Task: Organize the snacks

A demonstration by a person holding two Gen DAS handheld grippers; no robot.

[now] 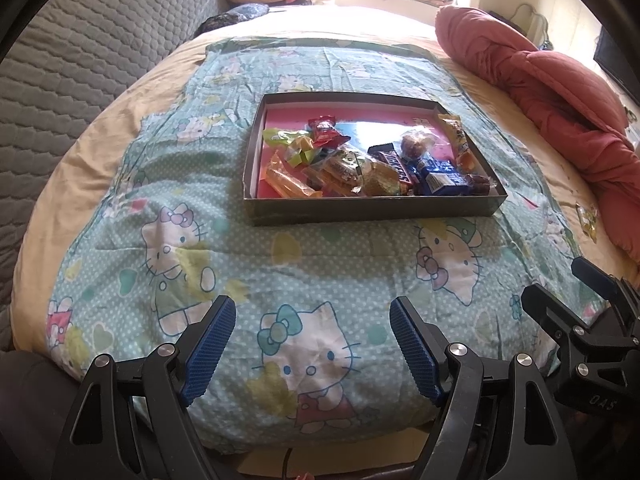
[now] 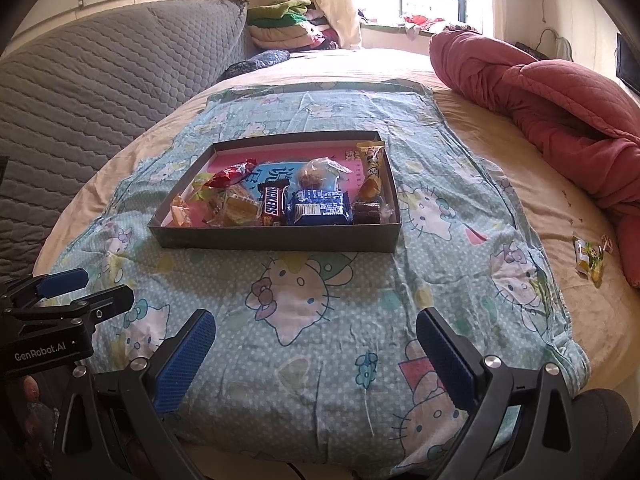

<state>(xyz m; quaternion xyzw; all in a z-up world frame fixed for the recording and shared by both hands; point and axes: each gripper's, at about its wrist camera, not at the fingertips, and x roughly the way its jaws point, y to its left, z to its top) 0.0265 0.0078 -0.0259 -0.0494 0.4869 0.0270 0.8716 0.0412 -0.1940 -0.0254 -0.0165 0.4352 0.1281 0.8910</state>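
**Foil and plastic piled in a box, one packet stray**

Dark cardboard box [image 2: 276, 236] set mid-bed on a cartoon-cat sheet [image 2: 320, 320], pink lining showing at the back. Inside, a loose heap of snacks [image 2: 280, 200]: a brown chocolate bar [image 2: 273, 204] lying lengthwise, a blue biscuit pack [image 2: 318, 208] just beside it, a red wrapper [image 2: 232, 172] behind, yellow and orange packets to the left, a round clear-wrapped cake [image 2: 314, 176], a tall yellow pouch [image 2: 372, 164] leaning on the right wall. All overlapping, nothing sorted into rows. Well apart, out on the bare tan bedding near a red quilt [image 2: 560, 92], one yellow-green packet [image 2: 586, 258].

Left gripper [image 1: 312, 344] spread wide, nothing between the blue pads, hovering over the sheet short of the box. Right gripper [image 2: 316, 356] likewise spread and empty, beside the left.

Likely trouble from here:
- Slippery wrappers: a pinch on a crinkled edge could slide off or drag a neighbour along, given the overlap.
- Soft mattress underneath: pressing down on the box could tilt it and shift the heap toward one wall.
- Soft cakes in clear film: a hard squeeze could crush them.
- Stray packet lying flat on plush fabric: pads could catch bedding instead of the wrapper.
- Both grippers close together: reaching into the narrow box at once risks a knock.
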